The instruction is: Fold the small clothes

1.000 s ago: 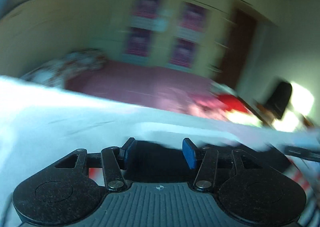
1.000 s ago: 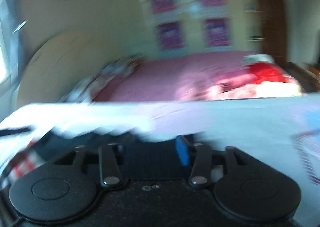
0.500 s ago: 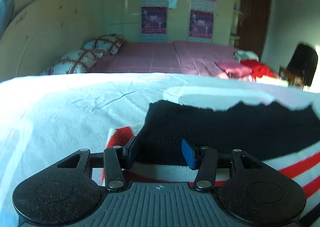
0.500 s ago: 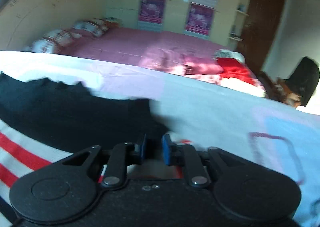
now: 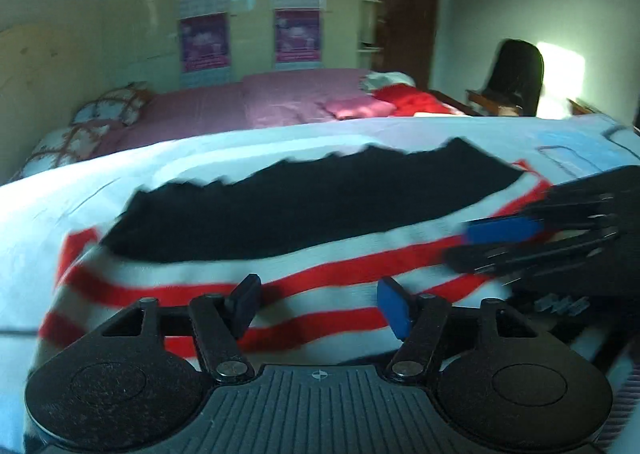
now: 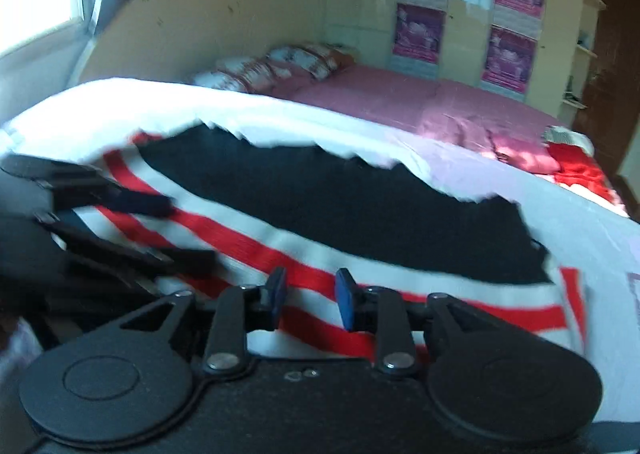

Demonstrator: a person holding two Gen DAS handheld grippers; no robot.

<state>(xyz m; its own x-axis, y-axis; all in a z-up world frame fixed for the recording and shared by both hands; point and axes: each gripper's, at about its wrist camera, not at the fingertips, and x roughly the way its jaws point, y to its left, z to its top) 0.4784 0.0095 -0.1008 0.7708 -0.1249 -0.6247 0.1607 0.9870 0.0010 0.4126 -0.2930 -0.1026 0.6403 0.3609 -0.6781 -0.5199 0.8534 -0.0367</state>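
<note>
A white cloth-covered work surface [image 5: 248,158] fills the middle band of both wrist views, with a pink bed [image 5: 248,102] behind it in the upper half of the frame and four purple posters [image 5: 204,38] on the cupboard doors above that. Spread flat across the white cover lies the small garment [image 5: 304,198], a knitted piece with a broad black band and a jagged far edge, then white and red stripes running toward the lower part of the frame. It reaches from the left third to the right edge in the left wrist view. In the right wrist view its striped corner sits at centre right.

It looks soft, light and limp, likely to sag and drag on the cover, so I judge the best hold is a pinch through the thick striped hem, near the two near corners.

The left gripper [image 5: 320,302] stands at lower centre with its jaws spread; they have just been opening, the striped hem lies beneath and between them, and no pad presses on it. The right gripper [image 6: 310,298], also lower centre, has a narrower gap, parted over a red stripe, and nothing seems pinched
</note>
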